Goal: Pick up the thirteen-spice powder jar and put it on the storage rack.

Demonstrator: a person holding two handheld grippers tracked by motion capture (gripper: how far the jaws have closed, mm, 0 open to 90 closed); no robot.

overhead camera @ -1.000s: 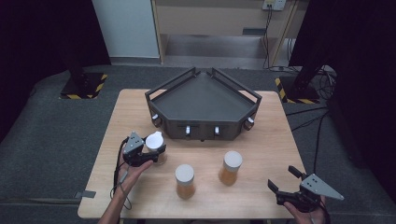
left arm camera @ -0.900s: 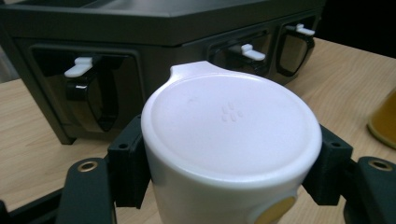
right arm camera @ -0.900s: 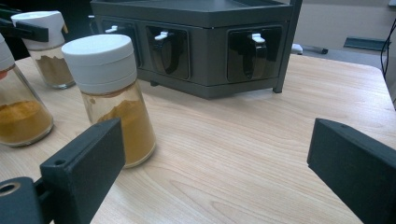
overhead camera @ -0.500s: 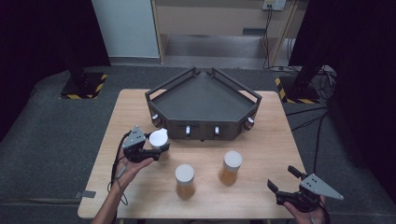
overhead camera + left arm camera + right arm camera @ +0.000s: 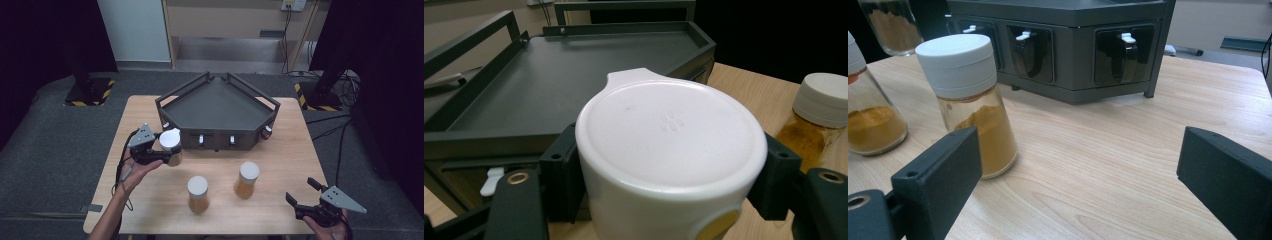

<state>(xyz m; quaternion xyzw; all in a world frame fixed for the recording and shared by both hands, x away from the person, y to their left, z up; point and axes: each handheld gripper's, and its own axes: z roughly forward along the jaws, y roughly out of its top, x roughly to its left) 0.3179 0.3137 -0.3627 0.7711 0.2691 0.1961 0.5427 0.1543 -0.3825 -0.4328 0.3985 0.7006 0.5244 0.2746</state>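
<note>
High view shows the left gripper clamped on a spice jar with a white cap, held just in front of the dark tray. Left gripper view puts the jar squarely between the two black jaws, which press its sides just under the cap, with the tray's floor beyond the jaws and a second jar off past the right jaw. The jar looks small and light, probably glass, so rigid but smooth and breakable; a firm hold on the body below the cap seems safer than pinching the cap, which might turn or pop off. Its flip tab points away from the jaws. The cap bears a few small raised dots; I can read no brand, label or writing.

The right gripper rests low with jaws wide apart and nothing between them; in right gripper view a jar of yellow powder stands just beyond its left jaw on the table.
</note>
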